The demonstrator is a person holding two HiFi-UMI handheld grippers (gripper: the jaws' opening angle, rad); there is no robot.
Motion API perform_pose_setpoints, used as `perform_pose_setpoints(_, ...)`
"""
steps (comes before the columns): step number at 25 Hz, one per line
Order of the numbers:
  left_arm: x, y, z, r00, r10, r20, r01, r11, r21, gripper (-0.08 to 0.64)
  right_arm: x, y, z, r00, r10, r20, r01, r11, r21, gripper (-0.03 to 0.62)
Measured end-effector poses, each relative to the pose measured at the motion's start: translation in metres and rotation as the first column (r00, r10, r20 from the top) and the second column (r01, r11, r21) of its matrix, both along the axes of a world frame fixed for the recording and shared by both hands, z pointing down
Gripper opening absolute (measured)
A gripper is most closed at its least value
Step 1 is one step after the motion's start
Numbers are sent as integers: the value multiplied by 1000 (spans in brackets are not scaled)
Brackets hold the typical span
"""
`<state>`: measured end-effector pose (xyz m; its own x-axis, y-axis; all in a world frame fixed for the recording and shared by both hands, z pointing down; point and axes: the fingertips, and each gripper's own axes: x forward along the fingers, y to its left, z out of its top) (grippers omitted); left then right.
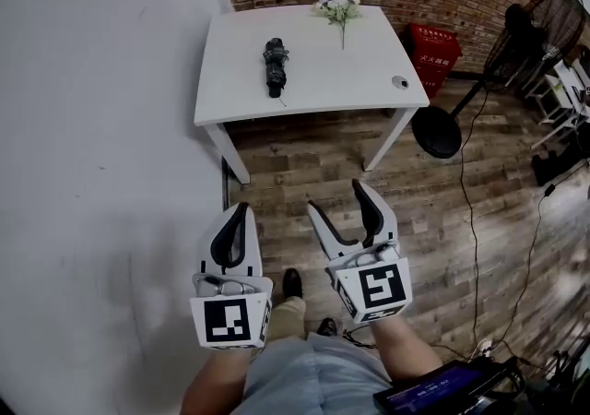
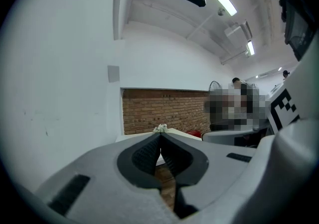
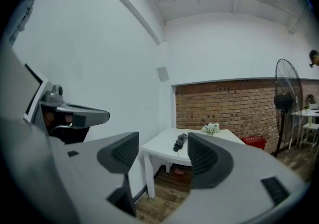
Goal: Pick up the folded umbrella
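Note:
A black folded umbrella (image 1: 274, 66) lies on the white table (image 1: 369, 81) against the brick wall, left of the table's middle. It also shows between the jaws in the right gripper view, as the umbrella (image 3: 180, 142) far ahead. My left gripper (image 1: 243, 208) hovers over the wooden floor, well short of the table, with its jaws shut and nothing in them; its tips (image 2: 160, 136) meet. My right gripper (image 1: 336, 196) hangs beside it, open and empty, its pads (image 3: 204, 154) wide apart.
A white flower bunch (image 1: 339, 7) lies at the table's far edge, a small round object (image 1: 399, 83) near its right corner. A red crate (image 1: 434, 52) and a standing fan (image 1: 442, 127) are right of the table. A white wall (image 1: 101, 127) runs along the left.

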<state>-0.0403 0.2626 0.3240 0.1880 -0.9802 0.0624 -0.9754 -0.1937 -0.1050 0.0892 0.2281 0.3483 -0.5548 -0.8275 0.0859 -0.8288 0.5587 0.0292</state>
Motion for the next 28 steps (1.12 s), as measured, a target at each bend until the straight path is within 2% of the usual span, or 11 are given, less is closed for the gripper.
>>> perform_pose_setpoints(5, -23, -47, -4, 1000, 12, -4, -12, 1000, 3, 6, -17, -46, -7, 1000, 28, -10, -28, 1000, 8, 308)
perform_pose_setpoints(9, -39, -76, -20, 1000, 26, 1, -26, 999, 44, 6, -31, -74, -23, 999, 50, -4, -50, 998, 46, 304)
perform_pose_setpoints(18, -60, -116, -40, 999, 43, -4, -42, 994, 104, 6, -49, -109, -43, 996, 83, -13, -82, 992, 91, 295)
perform_pose_setpoints(28, -60, -143, -21, 998, 55, -14, -54, 996, 68, 6, -49, -134, -36, 995, 98, -29, -95, 992, 81, 293)
